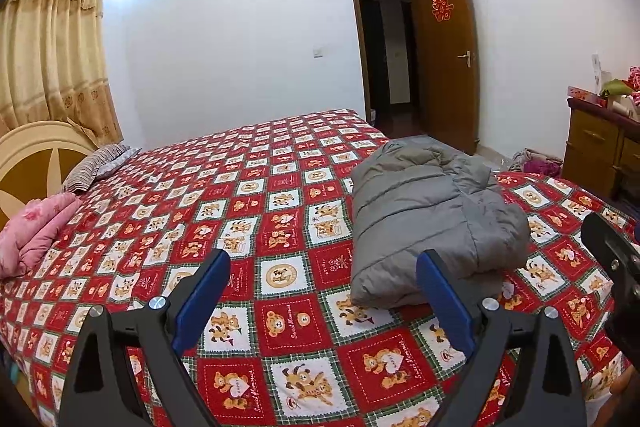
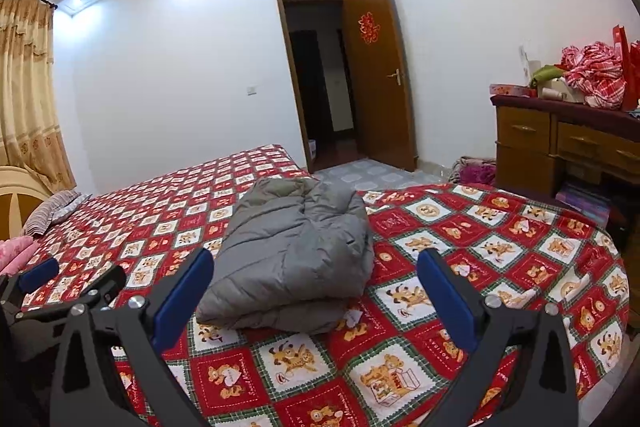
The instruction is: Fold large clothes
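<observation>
Nearest the lens in each wrist view are two black fingers tipped with blue pads, their lower ends cut off by the frame edge. At far left, a pink quilt [image 1: 30, 233] is partly out of frame, beside one striped pillow [image 1: 94, 167] against a cream headboard [image 1: 28, 159]. The left gripper [image 1: 322, 297] hangs over the bed [image 1: 248, 187], jaws spread wide and released, holding nothing; its right pad overlaps the jacket's near edge in the picture, though contact cannot be judged. One grey padded jacket [image 2: 294, 259], folded into a thick bundle, lies on the red bear-patterned bedspread near the bed's foot. The right gripper [image 2: 316, 293] hovers just before that bundle, jaws likewise wide apart and empty. Beyond stands one open brown door [image 2: 378, 75]. At far right, a wooden dresser [image 2: 560, 143] carries a heap of items too cluttered to count.
</observation>
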Tool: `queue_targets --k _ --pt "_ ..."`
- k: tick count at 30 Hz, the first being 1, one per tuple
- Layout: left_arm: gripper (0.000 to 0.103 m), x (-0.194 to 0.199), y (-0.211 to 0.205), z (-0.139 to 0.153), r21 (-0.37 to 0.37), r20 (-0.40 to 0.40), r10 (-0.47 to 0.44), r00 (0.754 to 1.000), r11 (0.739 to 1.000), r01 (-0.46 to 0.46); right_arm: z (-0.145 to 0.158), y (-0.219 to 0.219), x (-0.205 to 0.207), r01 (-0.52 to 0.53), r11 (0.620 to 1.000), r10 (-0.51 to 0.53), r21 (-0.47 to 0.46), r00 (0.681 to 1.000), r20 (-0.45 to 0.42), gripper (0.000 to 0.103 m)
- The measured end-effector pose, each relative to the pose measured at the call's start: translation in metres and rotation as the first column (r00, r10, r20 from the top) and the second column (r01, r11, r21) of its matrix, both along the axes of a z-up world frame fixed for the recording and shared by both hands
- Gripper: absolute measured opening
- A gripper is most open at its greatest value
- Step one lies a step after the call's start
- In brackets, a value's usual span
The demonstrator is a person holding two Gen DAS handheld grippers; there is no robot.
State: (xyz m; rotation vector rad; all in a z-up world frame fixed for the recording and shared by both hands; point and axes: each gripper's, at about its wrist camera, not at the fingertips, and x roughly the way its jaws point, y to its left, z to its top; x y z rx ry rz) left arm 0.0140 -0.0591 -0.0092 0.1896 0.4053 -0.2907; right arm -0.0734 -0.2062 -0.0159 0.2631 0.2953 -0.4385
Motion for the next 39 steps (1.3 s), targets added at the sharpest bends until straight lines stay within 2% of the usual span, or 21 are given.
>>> queue_targets --k 9,22,33,39 --pt "0.095 -0.003 -0.003 -0.002 0.0 -0.014 -0.01 1.0 1.0 0.01 -0.001 -0.002 0.0 0.006 1.0 -0.006 0.013 1.0 -0.005 0.103" --pt "0.095 -0.011 -0.001 0.002 -0.027 0.021 -0.01 1.0 1.0 0.011 0.0 -0.003 -0.004 0.012 1.0 -0.012 0.016 1.0 0.012 0.103" --pt "0.096 -0.028 0.014 0.017 -0.121 0.12 -0.023 0.993 0.992 0.037 0.009 -0.002 -0.014 0.032 0.999 -0.031 -0.013 0.997 0.073 0.103" --pt "0.097 -0.03 0.011 0.019 -0.103 0.139 -0.019 0.99 0.994 0.034 0.009 -0.002 -0.012 0.028 1.0 -0.027 -0.011 0.997 0.073 0.103"
